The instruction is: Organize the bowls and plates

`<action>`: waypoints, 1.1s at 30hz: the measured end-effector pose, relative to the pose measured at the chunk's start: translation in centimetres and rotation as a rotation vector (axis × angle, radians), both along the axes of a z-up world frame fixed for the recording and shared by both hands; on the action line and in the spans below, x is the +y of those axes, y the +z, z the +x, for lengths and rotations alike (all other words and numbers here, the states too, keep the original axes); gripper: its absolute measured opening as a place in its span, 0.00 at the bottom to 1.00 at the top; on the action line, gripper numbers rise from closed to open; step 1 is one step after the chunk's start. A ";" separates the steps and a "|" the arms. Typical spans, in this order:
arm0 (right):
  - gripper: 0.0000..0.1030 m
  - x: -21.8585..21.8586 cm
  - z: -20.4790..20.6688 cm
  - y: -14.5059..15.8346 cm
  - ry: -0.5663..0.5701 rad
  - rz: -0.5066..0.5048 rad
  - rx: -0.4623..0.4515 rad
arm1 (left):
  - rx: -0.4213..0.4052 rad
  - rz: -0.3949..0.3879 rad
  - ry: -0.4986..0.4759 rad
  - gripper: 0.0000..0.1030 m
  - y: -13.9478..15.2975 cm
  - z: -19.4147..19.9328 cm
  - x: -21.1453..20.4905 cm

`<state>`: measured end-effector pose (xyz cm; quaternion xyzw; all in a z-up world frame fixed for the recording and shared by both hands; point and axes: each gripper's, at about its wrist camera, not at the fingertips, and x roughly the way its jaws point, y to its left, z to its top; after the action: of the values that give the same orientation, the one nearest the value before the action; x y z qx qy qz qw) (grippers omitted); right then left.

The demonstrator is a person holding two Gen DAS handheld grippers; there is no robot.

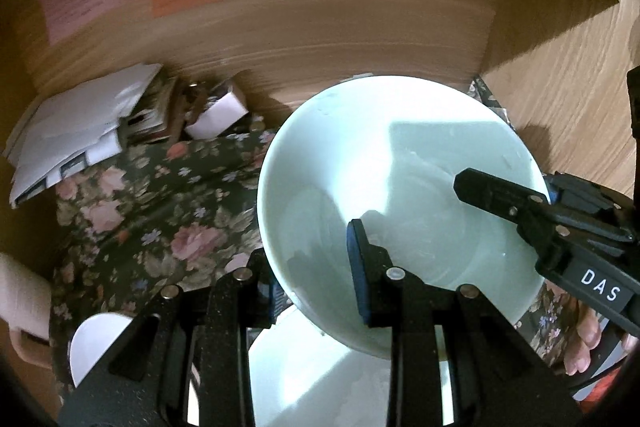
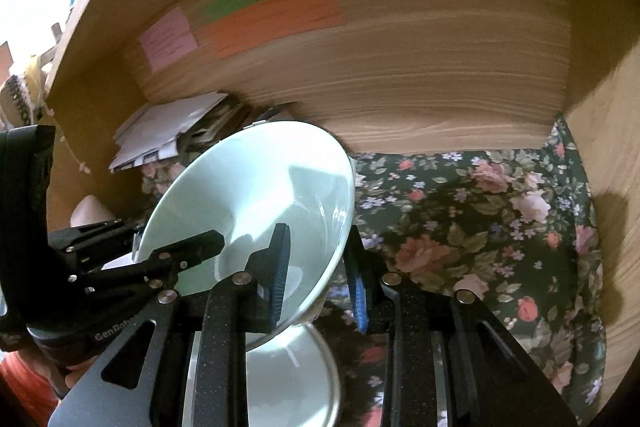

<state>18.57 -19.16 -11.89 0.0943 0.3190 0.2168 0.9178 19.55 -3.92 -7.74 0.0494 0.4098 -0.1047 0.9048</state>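
Pale green bowl (image 1: 400,211) hangs tilted above a second bowl (image 1: 320,379) on the floral liner (image 1: 152,211). My left gripper (image 1: 312,287) pinches its near rim; my right gripper (image 2: 320,275) clamps the right rim, one finger inside.

A wood-grain back wall (image 2: 420,75) carries pink, green and orange paper notes (image 2: 272,19). Dark floral cloth (image 2: 480,227) covers the surface; what look like papers (image 1: 76,131) sit blurred in the corner.
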 end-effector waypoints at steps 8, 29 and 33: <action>0.24 3.3 -1.0 0.0 0.063 -0.006 -0.008 | -0.013 -0.012 0.057 0.28 -0.1 -1.9 3.5; 0.24 14.0 -3.5 -0.1 0.259 -0.033 -0.007 | -0.029 -0.037 0.245 0.28 -0.7 -7.1 14.0; 0.24 15.9 -3.8 -0.2 0.293 -0.037 -0.002 | -0.028 -0.039 0.278 0.28 -0.9 -8.0 15.9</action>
<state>14.76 -3.24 -12.11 0.0294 0.3325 0.3428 0.8781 11.50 11.95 -8.59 -0.0243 0.3981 0.0145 0.9169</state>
